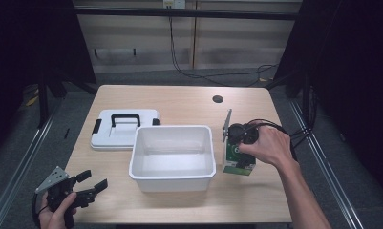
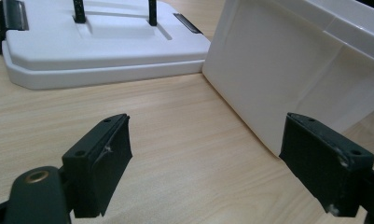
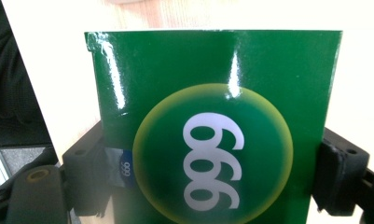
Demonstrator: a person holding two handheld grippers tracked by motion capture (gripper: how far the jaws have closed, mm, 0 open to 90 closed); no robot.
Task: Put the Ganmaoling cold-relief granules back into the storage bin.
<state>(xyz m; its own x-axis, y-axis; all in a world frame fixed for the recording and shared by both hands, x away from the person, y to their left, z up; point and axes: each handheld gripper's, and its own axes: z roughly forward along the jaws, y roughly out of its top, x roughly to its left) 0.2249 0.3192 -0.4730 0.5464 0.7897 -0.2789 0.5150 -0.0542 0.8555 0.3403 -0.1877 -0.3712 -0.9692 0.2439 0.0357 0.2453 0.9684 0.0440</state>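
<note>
Near edge, left: left gripper (image 1: 94, 182), jaws spread, empty, above bare pale wooden tabletop (image 1: 179, 100). Centre: open white rectangular plastic bin (image 1: 172, 157), standing between both grippers. Right: right gripper (image 1: 240, 160) clamped on glossy green cardboard box (image 3: 212, 126) bearing white "999", just beside bin's right wall. Farther left: flat white plastic lid (image 1: 124, 129) with black handle, touching bin's corner.
</note>
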